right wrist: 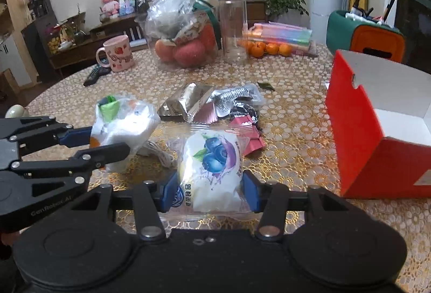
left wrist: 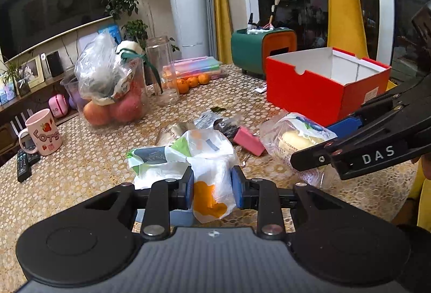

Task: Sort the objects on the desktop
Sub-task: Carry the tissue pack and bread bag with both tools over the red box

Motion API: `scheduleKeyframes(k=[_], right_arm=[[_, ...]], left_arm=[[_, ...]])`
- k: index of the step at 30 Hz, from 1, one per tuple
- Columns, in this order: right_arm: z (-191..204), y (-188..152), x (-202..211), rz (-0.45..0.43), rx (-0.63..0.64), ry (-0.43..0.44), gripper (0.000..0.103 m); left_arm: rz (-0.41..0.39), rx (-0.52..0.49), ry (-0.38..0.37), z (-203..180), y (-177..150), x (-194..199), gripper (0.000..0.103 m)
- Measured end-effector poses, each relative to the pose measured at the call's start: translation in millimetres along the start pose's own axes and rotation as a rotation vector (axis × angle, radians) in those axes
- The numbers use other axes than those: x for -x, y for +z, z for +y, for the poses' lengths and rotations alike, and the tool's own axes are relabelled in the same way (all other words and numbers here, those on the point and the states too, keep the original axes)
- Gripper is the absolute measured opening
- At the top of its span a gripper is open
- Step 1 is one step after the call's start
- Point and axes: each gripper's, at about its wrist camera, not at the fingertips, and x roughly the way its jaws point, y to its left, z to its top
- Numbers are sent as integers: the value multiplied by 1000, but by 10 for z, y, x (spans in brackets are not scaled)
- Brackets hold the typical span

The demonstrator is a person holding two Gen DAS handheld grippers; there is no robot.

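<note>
My left gripper (left wrist: pixel 212 192) is shut on a white snack bag with orange and green print (left wrist: pixel 207 158), which lies on the table; it also shows in the right wrist view (right wrist: pixel 126 123). My right gripper (right wrist: pixel 210 192) is shut on a clear packet of blueberry bread (right wrist: pixel 212 166), seen in the left wrist view (left wrist: pixel 293 142) too. An open red box with a white inside (left wrist: pixel 326 85) stands to the right (right wrist: pixel 377 136). Between the bags lie a silver packet (right wrist: pixel 186 101), a pink packet (left wrist: pixel 249 140) and a dark wrapper (right wrist: pixel 242 110).
At the back stand a jar of apples with plastic bags (left wrist: pixel 113 93), a glass jar (left wrist: pixel 161 66), tangerines (left wrist: pixel 192 81), a stack of coloured books (left wrist: pixel 196 64) and a green and orange holder (left wrist: pixel 262 50). A pink mug (left wrist: pixel 44 135) and remotes (left wrist: pixel 25 161) sit at the left.
</note>
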Motion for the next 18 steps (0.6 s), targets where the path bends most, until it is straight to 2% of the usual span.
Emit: scheduleKeyframes(k=[7,18], right_arm=[[-141,-34,422,-49,-4,11,50],[-507,-86,985,-98,-13,-32,51]], left_arm=[[-33,-35,-19,-274,171,236,27],[-92,-91,-106,-845,556,361,27]])
